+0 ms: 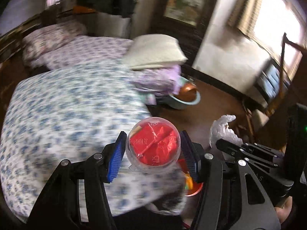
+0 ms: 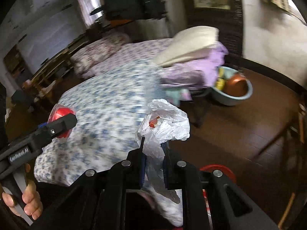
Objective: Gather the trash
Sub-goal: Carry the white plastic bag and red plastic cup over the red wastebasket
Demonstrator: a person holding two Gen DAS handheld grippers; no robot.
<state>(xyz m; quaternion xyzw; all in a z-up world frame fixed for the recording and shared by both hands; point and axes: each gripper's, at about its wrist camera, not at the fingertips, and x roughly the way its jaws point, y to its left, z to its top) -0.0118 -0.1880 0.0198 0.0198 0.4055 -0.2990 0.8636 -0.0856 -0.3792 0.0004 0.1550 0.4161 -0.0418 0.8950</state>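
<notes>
My left gripper (image 1: 152, 150) is shut on a clear plastic cup (image 1: 153, 143) stuffed with red wrapper, held above the corner of the bed. It also shows in the right wrist view (image 2: 62, 117) at the left. My right gripper (image 2: 154, 158) is shut on a white plastic bag (image 2: 167, 122) with something red inside; the bag also shows in the left wrist view (image 1: 222, 132) at the right. A red bin (image 2: 218, 169) sits low behind the right gripper, and its orange-red rim shows in the left wrist view (image 1: 191, 187).
A bed with a blue-flowered sheet (image 1: 67, 115) fills the left. Folded bedding and a pale pillow (image 1: 155, 51) lie on its far corner. A light blue basin (image 2: 234, 90) with a copper bowl stands on the brown floor. Wooden chair legs (image 2: 278, 136) stand at the right.
</notes>
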